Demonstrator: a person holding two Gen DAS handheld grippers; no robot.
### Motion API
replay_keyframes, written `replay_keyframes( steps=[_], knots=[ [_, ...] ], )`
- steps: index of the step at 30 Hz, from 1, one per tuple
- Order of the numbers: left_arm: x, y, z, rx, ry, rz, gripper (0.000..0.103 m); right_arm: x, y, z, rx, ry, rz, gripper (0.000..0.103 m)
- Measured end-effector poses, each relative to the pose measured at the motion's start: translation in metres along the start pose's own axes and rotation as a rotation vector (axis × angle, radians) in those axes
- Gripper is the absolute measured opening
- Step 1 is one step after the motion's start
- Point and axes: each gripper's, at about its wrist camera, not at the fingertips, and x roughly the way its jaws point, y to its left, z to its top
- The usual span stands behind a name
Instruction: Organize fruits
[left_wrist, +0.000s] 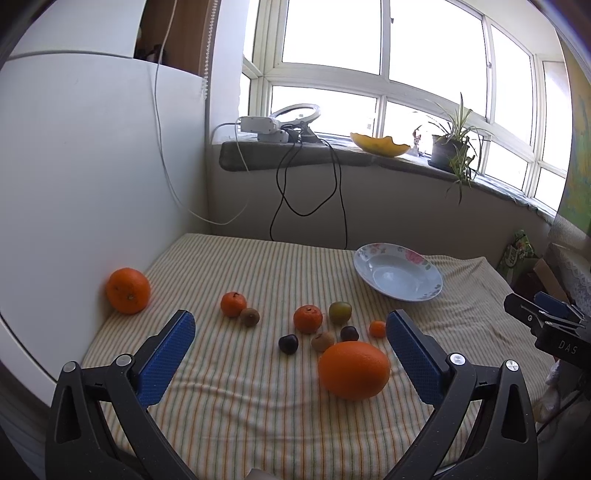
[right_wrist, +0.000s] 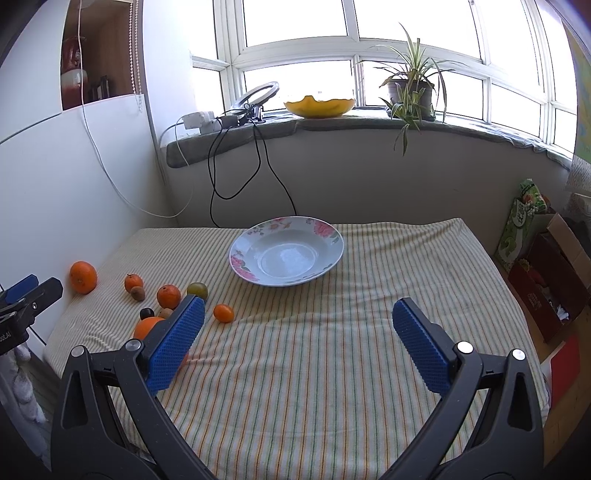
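Several fruits lie on the striped cloth: a large orange nearest, a second large orange at the far left by the white wall, two mandarins, a tiny orange fruit, kiwis, dark plums and a greenish fruit. An empty floral plate stands behind them, to the right. My left gripper is open above the fruit cluster. My right gripper is open and empty over bare cloth, in front of the plate.
A white cabinet wall borders the table's left side. Cables hang from the windowsill, which holds a yellow bowl and a potted plant. Boxes and a green carton stand off the table's right edge.
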Motion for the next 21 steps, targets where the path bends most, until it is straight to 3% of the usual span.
replay_keyframes(
  steps=[21],
  knots=[
    [0.0000,-0.0011,-0.0004,0.000,-0.001,0.000,0.102,0.0016,0.0010,-0.0018,0.004,0.007,0.007,0.103]
  ],
)
